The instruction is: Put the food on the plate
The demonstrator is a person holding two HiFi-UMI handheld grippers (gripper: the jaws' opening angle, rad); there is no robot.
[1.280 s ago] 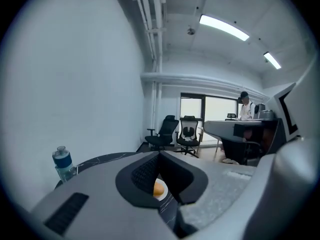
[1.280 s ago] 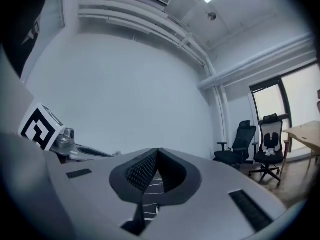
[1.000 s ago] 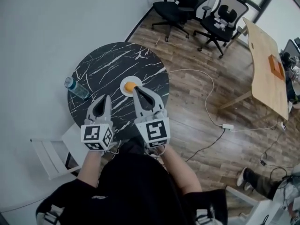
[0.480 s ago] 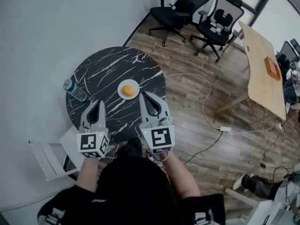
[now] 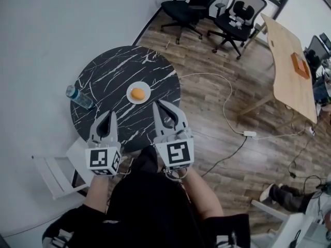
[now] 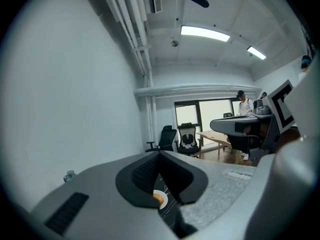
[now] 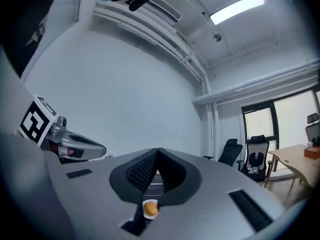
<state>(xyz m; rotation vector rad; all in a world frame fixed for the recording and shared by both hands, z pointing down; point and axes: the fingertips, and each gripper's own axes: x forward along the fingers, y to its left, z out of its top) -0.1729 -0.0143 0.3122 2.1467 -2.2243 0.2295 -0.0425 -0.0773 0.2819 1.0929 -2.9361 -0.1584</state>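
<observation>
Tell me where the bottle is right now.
In the head view, the bottle sits at the left edge of the table, left of the plate and just beyond the left gripper.

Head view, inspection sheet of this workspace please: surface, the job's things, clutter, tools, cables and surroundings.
Surface: round table, black with white veining, nothing spilled that I can see.
Job's things: orange food lies on the white plate, near the table's middle.
Clutter: water bottle at the table's left edge.
Tools: left tool and right tool both shut, holding nothing, short of the plate.
Cables: white cable loops across the floor to a power strip.
Surroundings: two office chairs, wooden desk, white chair, wood floor.
</observation>
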